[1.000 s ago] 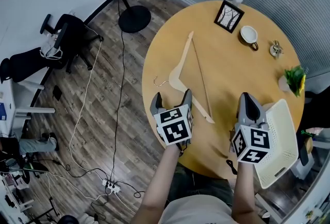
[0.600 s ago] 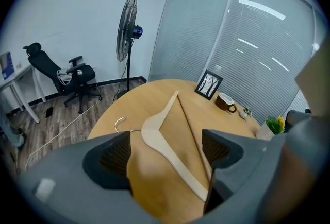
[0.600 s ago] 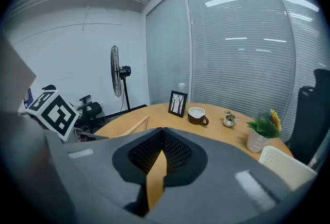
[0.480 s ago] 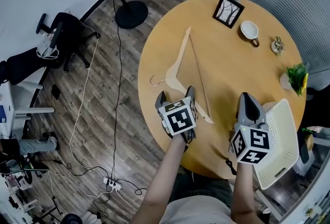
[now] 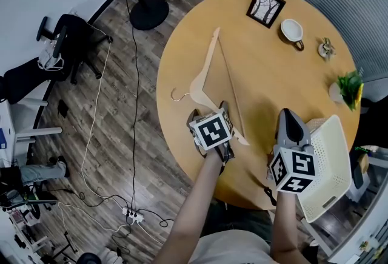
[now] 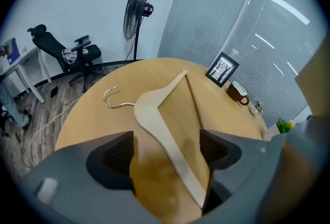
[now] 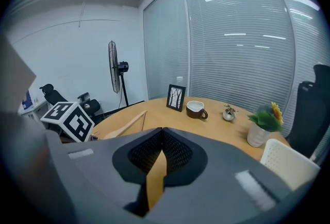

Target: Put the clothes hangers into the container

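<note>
Since the wooden hanger (image 5: pixel 199 84) looks light, stiff and smooth, its flat arm, lying between the spread jaws of the left hand-held gripper (image 6: pixel 167 149), seems the place to pinch; the right hand-held gripper (image 7: pixel 161 145) is pressed together, empty. It lies at 9 o'clock on the smooth round table (image 5: pixel 273 68), the white basket (image 5: pixel 330 156) at 4 o'clock.

Hanger (image 5: pixel 203 84) flat on table (image 5: pixel 273 74), left of centre. Left hand-held gripper (image 5: pixel 209 111) at its near arm. Frame (image 5: pixel 265 6), cup (image 5: pixel 291 31) at far edge. Plant (image 5: pixel 348 88) right. Basket (image 5: pixel 330 165) on near-right edge.
</note>
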The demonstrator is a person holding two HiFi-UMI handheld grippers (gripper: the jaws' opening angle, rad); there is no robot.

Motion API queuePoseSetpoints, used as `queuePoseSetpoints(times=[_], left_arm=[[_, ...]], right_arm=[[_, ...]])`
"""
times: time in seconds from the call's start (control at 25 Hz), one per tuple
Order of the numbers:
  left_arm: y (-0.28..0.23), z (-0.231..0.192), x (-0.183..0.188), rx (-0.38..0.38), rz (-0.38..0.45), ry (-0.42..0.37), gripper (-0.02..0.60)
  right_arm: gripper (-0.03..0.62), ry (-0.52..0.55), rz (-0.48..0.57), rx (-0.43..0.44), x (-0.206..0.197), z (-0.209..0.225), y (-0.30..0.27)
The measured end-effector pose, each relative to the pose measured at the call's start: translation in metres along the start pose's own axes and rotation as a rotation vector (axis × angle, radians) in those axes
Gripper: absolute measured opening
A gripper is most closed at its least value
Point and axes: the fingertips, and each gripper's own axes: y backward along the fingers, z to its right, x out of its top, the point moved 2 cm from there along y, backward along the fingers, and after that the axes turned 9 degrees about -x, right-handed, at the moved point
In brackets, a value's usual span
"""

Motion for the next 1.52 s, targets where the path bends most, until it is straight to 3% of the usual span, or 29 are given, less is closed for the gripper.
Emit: queuePoseSetpoints(times=[0.76,1.0,1.52], left_arm=[[-0.025,0.001,-0.011,0.089,-0.084,-0.068,0.374],[-0.024,-0.007,-0.012,0.168,-0.090,-0.087,0.285],[-0.015,-0.020,-0.010,0.156,-0.052,-0.090,0.169]], right_arm=[[0.025,-0.009,-0.019,-0.010,-0.001,0.003,-0.005],[0.025,-0.012,-0.021,-0.004,-0.001,0.002,-0.008],[0.025,-0.028,-0.010,0.028,0.007,-0.007,-0.010]])
